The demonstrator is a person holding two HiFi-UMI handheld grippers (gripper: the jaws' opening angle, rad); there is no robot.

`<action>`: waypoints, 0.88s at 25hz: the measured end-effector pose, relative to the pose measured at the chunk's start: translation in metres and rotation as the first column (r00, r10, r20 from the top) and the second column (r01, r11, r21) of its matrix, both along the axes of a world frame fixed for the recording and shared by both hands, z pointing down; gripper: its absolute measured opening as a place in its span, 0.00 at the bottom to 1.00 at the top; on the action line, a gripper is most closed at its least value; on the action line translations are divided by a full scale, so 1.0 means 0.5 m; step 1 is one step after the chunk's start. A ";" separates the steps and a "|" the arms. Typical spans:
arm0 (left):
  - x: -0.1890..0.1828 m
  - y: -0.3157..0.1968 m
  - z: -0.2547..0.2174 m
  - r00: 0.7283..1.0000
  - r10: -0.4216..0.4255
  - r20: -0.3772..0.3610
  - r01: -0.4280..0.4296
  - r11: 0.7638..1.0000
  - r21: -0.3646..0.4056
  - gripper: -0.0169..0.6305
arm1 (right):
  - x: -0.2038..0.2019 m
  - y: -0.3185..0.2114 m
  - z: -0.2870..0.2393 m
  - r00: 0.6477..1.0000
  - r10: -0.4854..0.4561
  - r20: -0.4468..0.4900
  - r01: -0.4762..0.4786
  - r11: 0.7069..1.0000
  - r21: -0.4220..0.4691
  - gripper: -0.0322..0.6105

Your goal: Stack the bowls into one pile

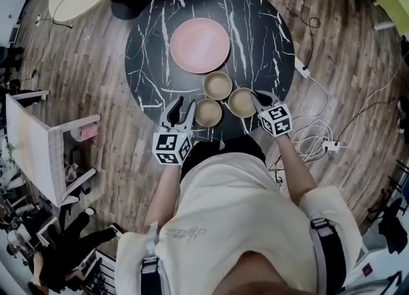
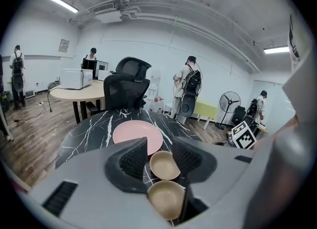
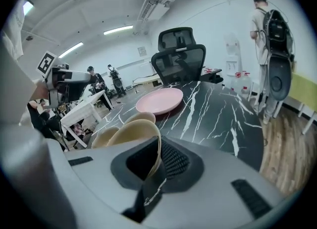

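Head view, left to right: the left tongs [image 1: 182, 111] hang released and empty over the near edge of the black marbled desk [image 1: 147, 51], just beside the near bowl [image 1: 208, 113]. The far bowl [image 1: 218, 85] sits mouth-up between the near bowl and the pink plate [image 1: 199, 45], and the right bowl [image 1: 242, 102], also mouth-up, is met at its near-right rim by the right tongs [image 1: 262, 103]. The left gripper view shows its pads apart with the near and far bowls beyond them, whereas only the right gripper view shows the grip itself: pads clenched on the right bowl's wall, which stands edge-on and tilted between them.
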State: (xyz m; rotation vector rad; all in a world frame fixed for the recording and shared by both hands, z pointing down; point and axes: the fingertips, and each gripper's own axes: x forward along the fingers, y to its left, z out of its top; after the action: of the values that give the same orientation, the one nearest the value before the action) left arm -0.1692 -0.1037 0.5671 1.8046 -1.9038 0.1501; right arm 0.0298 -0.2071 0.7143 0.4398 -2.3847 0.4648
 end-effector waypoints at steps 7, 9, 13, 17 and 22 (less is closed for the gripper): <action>-0.025 0.037 -0.016 1.000 -0.031 0.005 0.031 0.999 0.017 0.29 | -0.064 -0.001 -0.043 0.999 -0.047 0.023 0.046 0.998 0.038 0.09; -0.030 0.046 -0.015 0.999 -0.042 0.003 0.042 0.999 0.017 0.29 | -0.081 -0.004 -0.044 0.998 -0.064 0.020 0.063 0.997 0.044 0.09; -0.044 0.063 -0.011 0.998 -0.065 -0.005 0.065 0.998 0.017 0.29 | -0.120 -0.009 -0.038 0.996 -0.093 0.014 0.093 0.994 0.055 0.09; -0.060 0.082 -0.007 0.996 -0.092 -0.010 0.093 0.996 0.008 0.29 | -0.158 -0.006 -0.029 0.992 -0.126 0.008 0.126 0.991 0.054 0.09; -0.075 0.090 0.002 0.994 -0.110 -0.022 0.110 0.994 -0.002 0.29 | -0.188 -0.012 -0.018 0.989 -0.150 -0.006 0.150 0.987 0.059 0.09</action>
State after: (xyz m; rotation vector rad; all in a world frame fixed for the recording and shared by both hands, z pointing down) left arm -0.2067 -0.0585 0.5679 1.6888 -1.9821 0.0923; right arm -0.0640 -0.2131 0.7054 0.2836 -2.4132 0.3261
